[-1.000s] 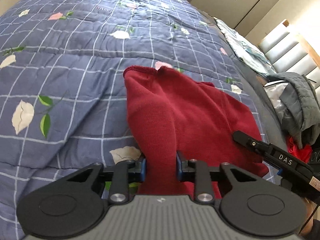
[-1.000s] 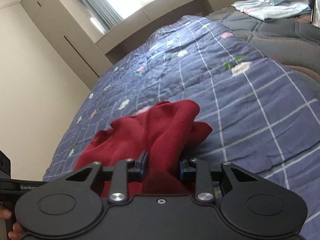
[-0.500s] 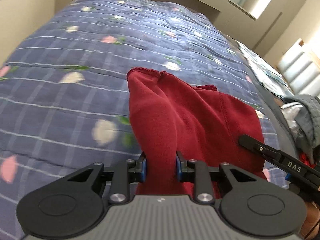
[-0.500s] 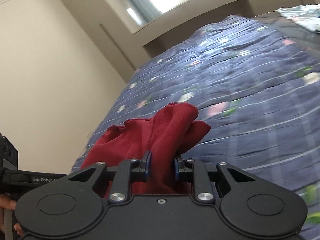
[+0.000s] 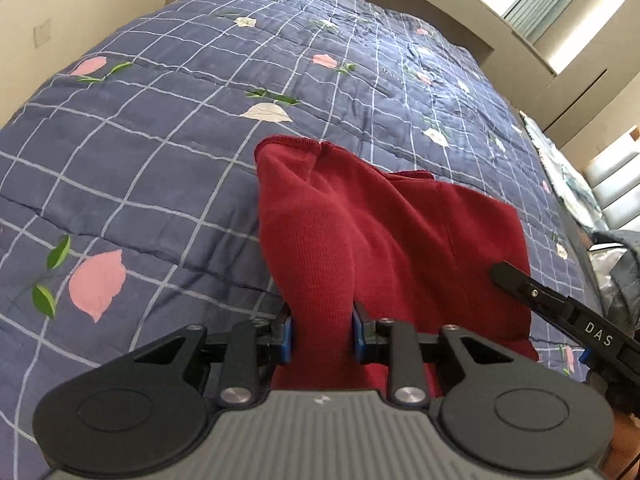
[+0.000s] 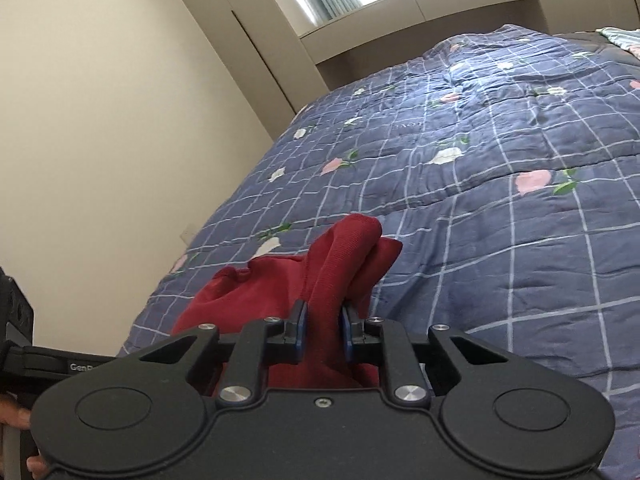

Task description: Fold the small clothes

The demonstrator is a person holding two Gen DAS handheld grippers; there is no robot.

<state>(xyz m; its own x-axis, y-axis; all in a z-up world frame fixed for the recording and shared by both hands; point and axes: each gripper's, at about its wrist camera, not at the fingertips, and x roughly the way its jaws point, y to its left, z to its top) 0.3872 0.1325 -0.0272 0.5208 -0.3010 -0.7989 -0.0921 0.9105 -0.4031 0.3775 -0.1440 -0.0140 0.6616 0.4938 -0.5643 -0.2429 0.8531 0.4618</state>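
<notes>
A dark red knit garment (image 5: 376, 240) hangs between both grippers above the blue flowered quilt (image 5: 160, 128). My left gripper (image 5: 322, 330) is shut on a thick bunch of its fabric, which runs forward from the pads. In the right wrist view my right gripper (image 6: 322, 330) is shut on another bunched edge of the red garment (image 6: 340, 256), and the rest of the cloth sags to the left. The right gripper's black body (image 5: 560, 312) shows at the lower right of the left wrist view, past the garment's far edge.
The quilt (image 6: 500, 160) covers a wide bed. A beige wall (image 6: 100, 120) borders the bed's left side. A grey garment (image 5: 624, 268) and light folded cloth (image 5: 568, 176) lie at the bed's right edge. A hand (image 6: 16, 432) holds the left gripper's handle.
Both grippers have swung sideways across the bed with the red garment held between them. The wall has come into view, and the pile at the right has slid toward the frame edge.
</notes>
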